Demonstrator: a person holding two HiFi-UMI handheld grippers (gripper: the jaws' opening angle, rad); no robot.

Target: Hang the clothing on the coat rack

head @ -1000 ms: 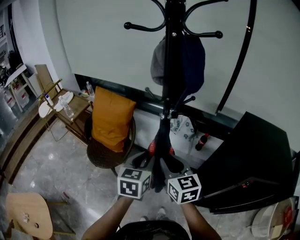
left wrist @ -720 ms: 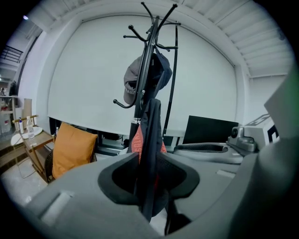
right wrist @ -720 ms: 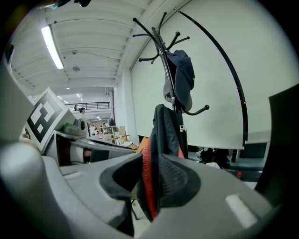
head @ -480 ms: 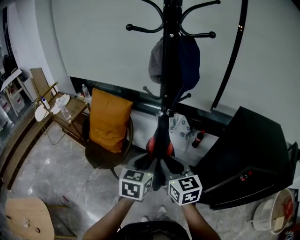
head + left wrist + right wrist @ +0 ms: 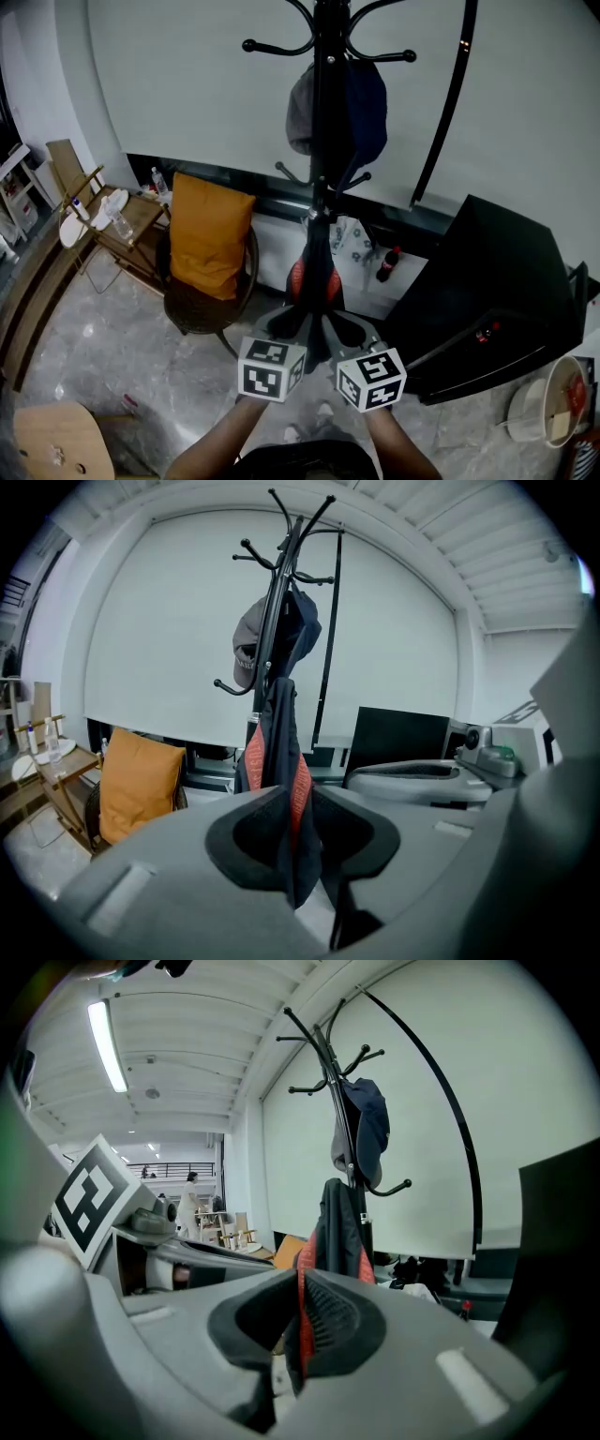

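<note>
A black garment with red trim [image 5: 316, 272] hangs stretched between both grippers, in front of the black coat rack [image 5: 323, 112]. My left gripper [image 5: 298, 330] is shut on its lower edge, the cloth [image 5: 281, 761] pinched between the dark pads. My right gripper [image 5: 339, 334] is shut on the same garment's red edge [image 5: 302, 1307]. The rack's pole [image 5: 272, 621] stands straight ahead with a grey cap [image 5: 298, 117] and a dark blue one [image 5: 367, 108] hanging on its hooks. The rack [image 5: 330, 1082] shows again in the right gripper view, the caps [image 5: 361, 1133] on it.
A round chair with an orange cushion [image 5: 204, 234] stands left of the rack. A black cabinet [image 5: 487, 291] fills the right. A wooden side table [image 5: 112, 220] holds bottles at far left. A cola bottle [image 5: 385, 264] and a patterned bag [image 5: 352, 239] lie near the rack's base.
The head view has shifted: the rack and chair now sit slightly lower and to the left in the frame. Both grippers stay shut on the garment in much the same place.
</note>
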